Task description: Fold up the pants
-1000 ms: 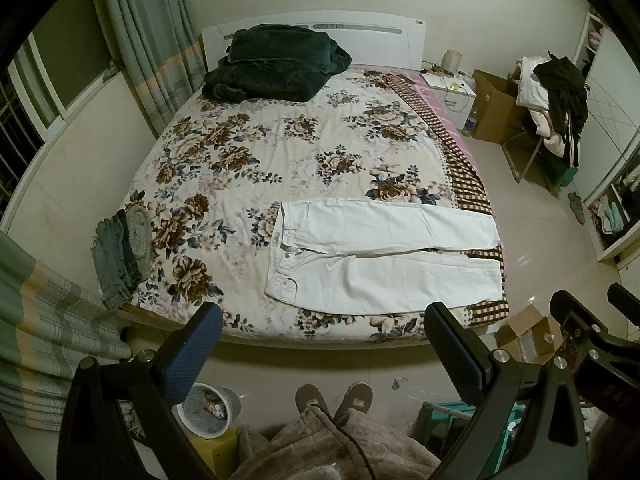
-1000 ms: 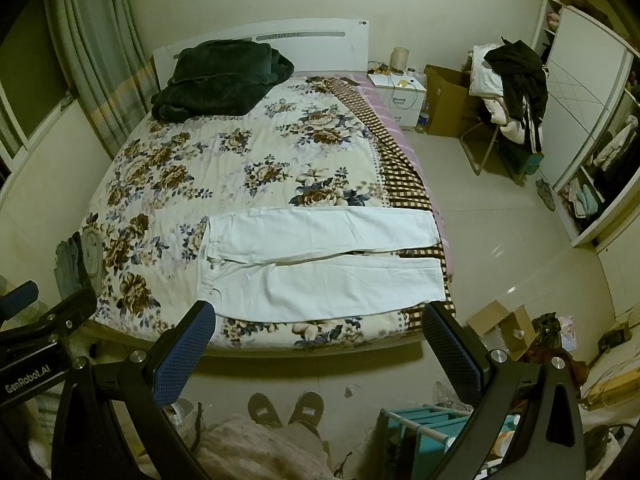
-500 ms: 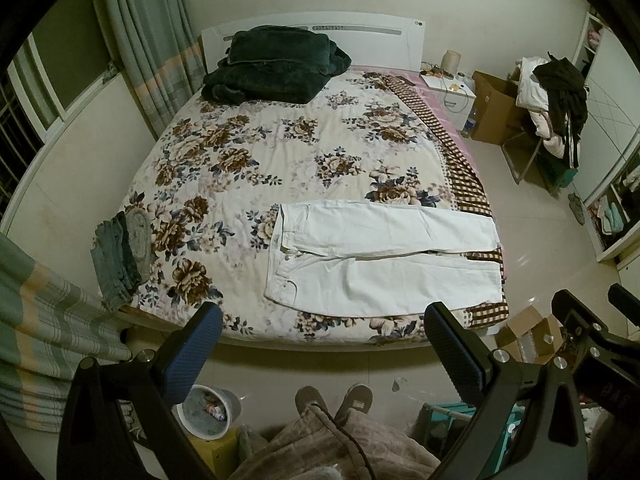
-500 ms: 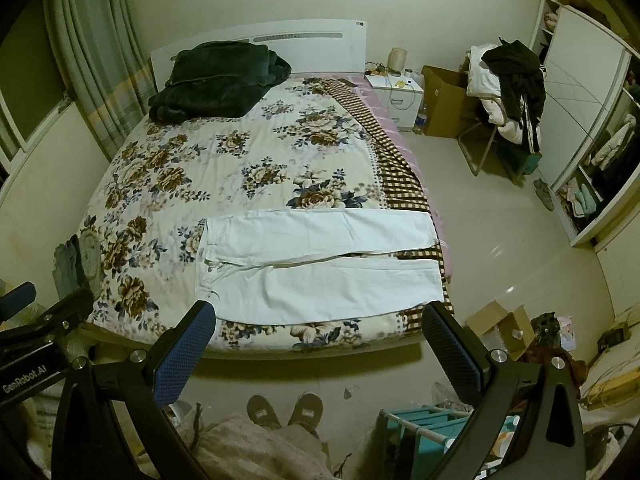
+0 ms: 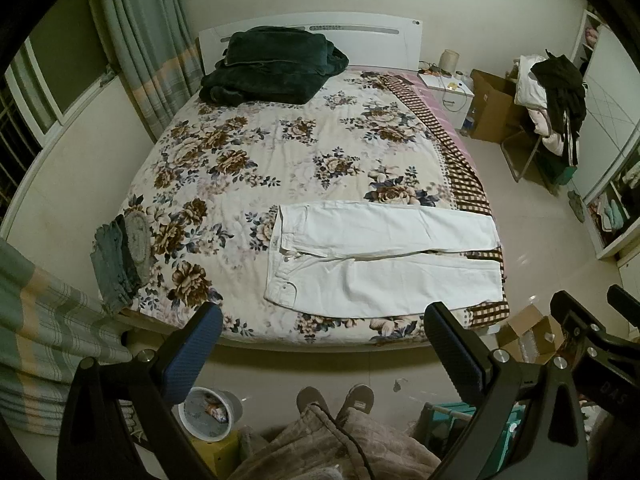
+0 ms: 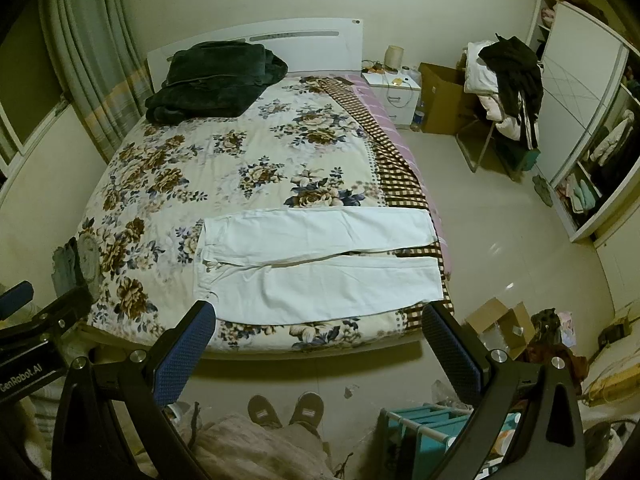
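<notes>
White pants [image 5: 380,256] lie flat on the floral bedspread [image 5: 256,168] near the bed's foot edge, waistband to the left, both legs spread apart and reaching the right edge. They also show in the right wrist view [image 6: 320,264]. My left gripper [image 5: 322,338] is open and empty, held high above the floor in front of the bed, well short of the pants. My right gripper [image 6: 318,334] is open and empty, at a similar height beside it.
A dark green blanket [image 5: 272,66] lies at the headboard. Folded grey-green clothes [image 5: 120,256] sit at the bed's left edge. A white bin [image 5: 210,414], cardboard boxes [image 5: 528,334], a teal rack [image 6: 436,436] and a clothes-laden chair [image 6: 504,80] stand on the floor.
Both views have shifted very slightly; the bed and pants sit almost where they were. The pants have not been touched and both grippers stay open.
</notes>
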### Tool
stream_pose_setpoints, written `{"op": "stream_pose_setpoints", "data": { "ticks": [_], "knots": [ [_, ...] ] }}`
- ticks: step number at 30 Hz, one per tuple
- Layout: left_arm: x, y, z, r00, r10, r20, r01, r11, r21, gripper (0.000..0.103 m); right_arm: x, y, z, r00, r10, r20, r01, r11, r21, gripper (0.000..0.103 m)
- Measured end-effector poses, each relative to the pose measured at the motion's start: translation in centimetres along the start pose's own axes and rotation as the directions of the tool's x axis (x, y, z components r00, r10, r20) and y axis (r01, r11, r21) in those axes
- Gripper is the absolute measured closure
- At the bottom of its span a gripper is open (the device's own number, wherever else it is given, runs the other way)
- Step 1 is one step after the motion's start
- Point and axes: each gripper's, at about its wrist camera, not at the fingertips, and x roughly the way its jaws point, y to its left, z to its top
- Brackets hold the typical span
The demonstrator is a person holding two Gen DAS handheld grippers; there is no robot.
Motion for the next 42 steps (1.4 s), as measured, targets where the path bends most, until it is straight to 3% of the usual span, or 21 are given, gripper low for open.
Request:
{"op": "stream_pose_setpoints", "data": {
  "ticks": [24, 42],
  "knots": [
    [0.0, 0.0, 0.0, 1.000, -0.003, -0.003, 0.003, 1.000, -0.003, 0.000, 0.1, -0.2, 0.4, 1.000, 0.001, -0.004, -0.001, 1.000, -0.001, 0.000],
    [1.2, -1.0, 3.0, 0.999, 0.021, 0.028, -0.021, 1.000, -0.010, 0.000, 1.2, -1.0, 0.6, 1.000, -0.024, -0.011, 0.024, 0.999, 0.033, 0.000]
  ]
}}
